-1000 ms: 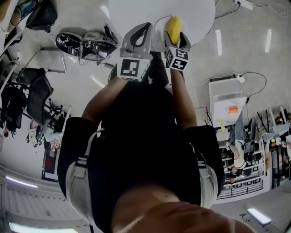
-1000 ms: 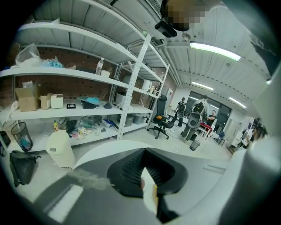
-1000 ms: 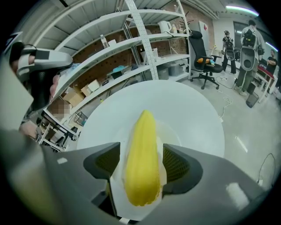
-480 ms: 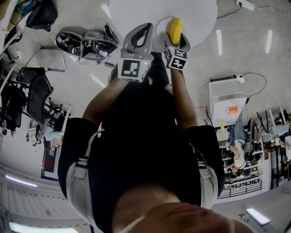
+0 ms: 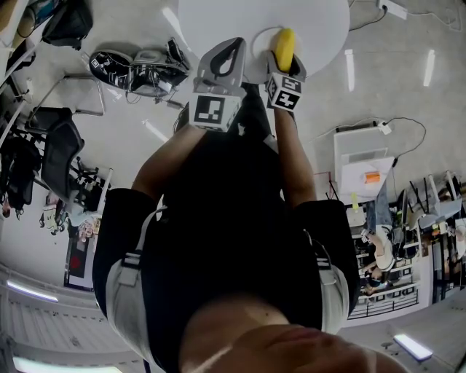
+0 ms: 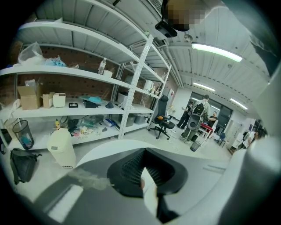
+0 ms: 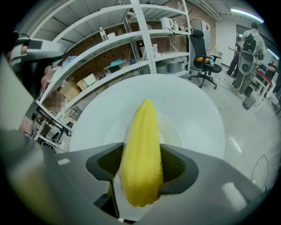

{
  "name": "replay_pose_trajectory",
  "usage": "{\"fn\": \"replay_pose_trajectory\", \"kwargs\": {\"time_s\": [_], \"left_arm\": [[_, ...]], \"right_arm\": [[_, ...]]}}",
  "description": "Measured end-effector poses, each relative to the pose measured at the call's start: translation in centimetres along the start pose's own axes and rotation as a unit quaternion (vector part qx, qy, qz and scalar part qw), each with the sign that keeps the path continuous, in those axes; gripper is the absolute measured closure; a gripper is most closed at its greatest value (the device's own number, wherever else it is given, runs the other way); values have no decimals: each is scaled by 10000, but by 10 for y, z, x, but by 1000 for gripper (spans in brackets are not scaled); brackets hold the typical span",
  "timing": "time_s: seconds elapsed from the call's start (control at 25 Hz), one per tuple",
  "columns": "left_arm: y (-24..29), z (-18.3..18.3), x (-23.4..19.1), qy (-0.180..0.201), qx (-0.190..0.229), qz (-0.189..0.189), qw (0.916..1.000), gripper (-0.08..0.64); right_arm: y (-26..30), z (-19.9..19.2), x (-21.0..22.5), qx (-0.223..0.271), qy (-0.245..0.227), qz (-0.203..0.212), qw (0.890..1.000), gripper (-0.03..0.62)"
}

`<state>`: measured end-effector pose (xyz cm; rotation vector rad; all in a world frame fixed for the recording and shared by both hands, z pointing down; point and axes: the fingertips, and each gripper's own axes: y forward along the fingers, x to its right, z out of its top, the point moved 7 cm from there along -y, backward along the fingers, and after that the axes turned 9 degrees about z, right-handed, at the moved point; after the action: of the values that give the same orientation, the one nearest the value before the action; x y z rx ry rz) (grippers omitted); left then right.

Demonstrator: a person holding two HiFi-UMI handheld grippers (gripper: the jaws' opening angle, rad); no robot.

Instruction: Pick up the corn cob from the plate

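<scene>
corn cob (image 7: 141, 154): yellow, lengthwise btwn right gripper (image 7: 141, 169) pads, touching both, tip pointing away; jaws just been closing on it. white round plate (image 7: 174, 132) right below cob, just past jaws.

Your head camera, steeply down onto the round table (image 5: 218, 22), your right gripper view, close over the same table and corn cob (image 7: 141, 154), your left gripper view, nearly level toward shelving (image 6: 88, 74).
</scene>
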<state>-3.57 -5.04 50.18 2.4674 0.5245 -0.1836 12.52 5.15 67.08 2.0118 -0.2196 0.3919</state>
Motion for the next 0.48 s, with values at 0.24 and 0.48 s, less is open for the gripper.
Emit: {"fn": "replay_pose_trajectory", "kwargs": {"time_s": [0.24, 0.48], "left_arm": [[-5, 1, -6, -23, 16, -15, 10000, 554], [-7, 2, -5, -10, 64, -32, 10000, 554]], "right_arm": [[0, 1, -2, 78, 61, 18, 9999, 331], [-3, 4, -4, 115, 79, 24, 9999, 331]]}}
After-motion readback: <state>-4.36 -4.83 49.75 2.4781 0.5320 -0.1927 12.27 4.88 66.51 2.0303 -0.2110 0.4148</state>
